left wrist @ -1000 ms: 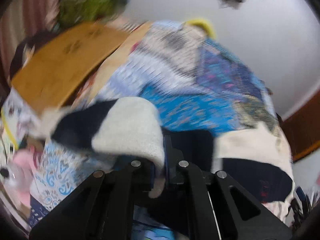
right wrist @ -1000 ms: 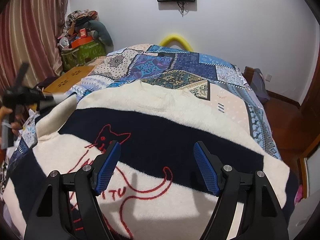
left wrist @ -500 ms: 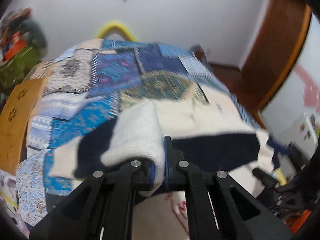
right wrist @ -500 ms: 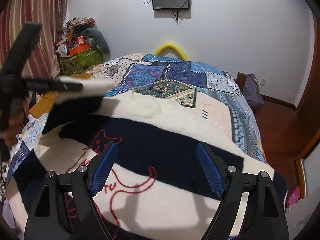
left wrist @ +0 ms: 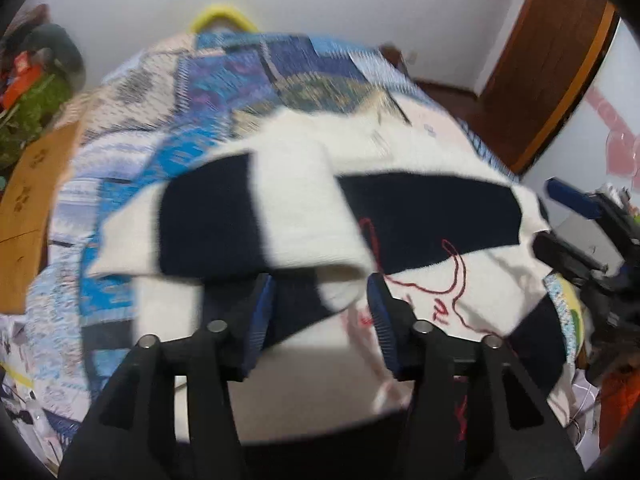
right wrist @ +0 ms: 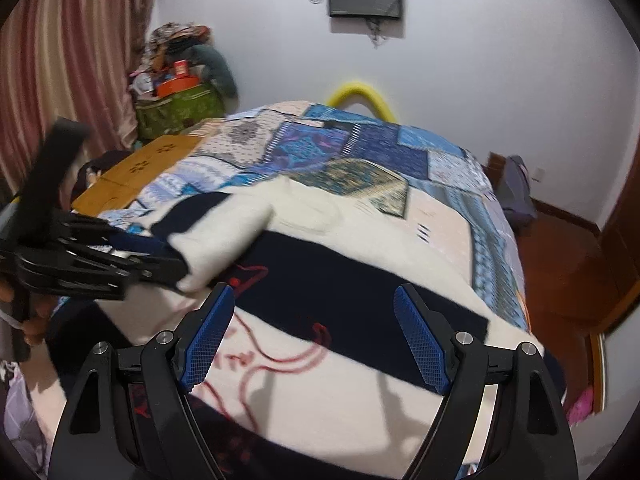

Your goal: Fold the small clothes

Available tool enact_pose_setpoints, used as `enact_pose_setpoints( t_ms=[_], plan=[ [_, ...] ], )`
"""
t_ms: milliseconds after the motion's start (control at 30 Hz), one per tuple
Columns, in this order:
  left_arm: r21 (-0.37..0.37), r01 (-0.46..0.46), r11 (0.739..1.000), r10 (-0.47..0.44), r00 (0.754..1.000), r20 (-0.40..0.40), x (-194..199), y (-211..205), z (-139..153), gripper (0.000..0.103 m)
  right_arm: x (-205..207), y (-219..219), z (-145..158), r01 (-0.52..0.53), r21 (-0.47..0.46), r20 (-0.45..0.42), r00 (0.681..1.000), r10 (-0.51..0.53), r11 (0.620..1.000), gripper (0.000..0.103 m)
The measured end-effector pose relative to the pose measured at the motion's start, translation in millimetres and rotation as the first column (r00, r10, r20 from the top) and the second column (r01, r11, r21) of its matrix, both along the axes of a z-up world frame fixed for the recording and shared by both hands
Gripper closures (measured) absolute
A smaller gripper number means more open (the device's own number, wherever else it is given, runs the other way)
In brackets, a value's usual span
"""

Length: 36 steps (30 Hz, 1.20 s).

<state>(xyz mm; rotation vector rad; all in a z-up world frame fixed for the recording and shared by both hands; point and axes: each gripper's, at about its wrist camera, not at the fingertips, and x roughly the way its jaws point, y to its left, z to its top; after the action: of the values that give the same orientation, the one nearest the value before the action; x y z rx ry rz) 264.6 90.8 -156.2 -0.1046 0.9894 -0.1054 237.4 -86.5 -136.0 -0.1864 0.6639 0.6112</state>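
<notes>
A cream and navy striped sweater (right wrist: 360, 280) with a red stitched cat lies spread on the patchwork bed; it also shows in the left wrist view (left wrist: 440, 216). Its left sleeve (left wrist: 280, 220) lies folded across the body. My left gripper (left wrist: 320, 308) is open, with the sleeve's cuff lying loose between and just beyond the fingers. In the right wrist view the left gripper (right wrist: 176, 268) sits at the sleeve's end (right wrist: 224, 236). My right gripper (right wrist: 316, 332) is open and empty, above the sweater's lower body.
The patchwork bedspread (right wrist: 360, 148) covers the bed beyond the sweater. A wooden board (right wrist: 136, 176) lies at the bed's left side, with a green bag (right wrist: 180, 112) and clutter behind it. A yellow hoop (right wrist: 360, 96) stands at the far edge. A dark wooden door (left wrist: 552, 60) is at right.
My left gripper swung the sleeve rightward over the sweater's body, then opened and let it go. My right gripper stayed open, moving slightly.
</notes>
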Motion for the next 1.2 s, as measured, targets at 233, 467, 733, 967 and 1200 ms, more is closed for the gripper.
enact_pose_setpoints(
  t_ms=[233, 467, 733, 967, 1200],
  plan=[
    [0.074, -0.213, 0.974, 0.205, 0.974, 0.096, -47, 103, 30, 0.046, 4, 84, 7, -0.176, -0.037, -0.013, 0.984, 0.176, 0.984, 0.024],
    [0.058, -0.301, 0.952, 0.299, 0.953, 0.048, -61, 163, -3, 0.046, 17, 184, -22, -0.318, -0.166, -0.062, 0.948, 0.312, 0.933, 0.026],
    [0.041, -0.296, 0.954, 0.296, 0.955, 0.004, -56, 172, -38, 0.046, 31, 261, -66, -0.408, -0.303, -0.142, 0.913, 0.383, 0.861, 0.043],
    [0.026, -0.298, 0.954, 0.299, 0.954, -0.016, -49, 171, -48, 0.046, 42, 259, -76, -0.410, -0.275, -0.200, 0.909, 0.365, 0.870, 0.095],
    [0.027, -0.267, 0.963, 0.267, 0.964, -0.003, -39, 149, -39, 0.046, 42, 205, -28, -0.313, -0.097, -0.129, 0.945, 0.300, 0.945, 0.095]
  ],
)
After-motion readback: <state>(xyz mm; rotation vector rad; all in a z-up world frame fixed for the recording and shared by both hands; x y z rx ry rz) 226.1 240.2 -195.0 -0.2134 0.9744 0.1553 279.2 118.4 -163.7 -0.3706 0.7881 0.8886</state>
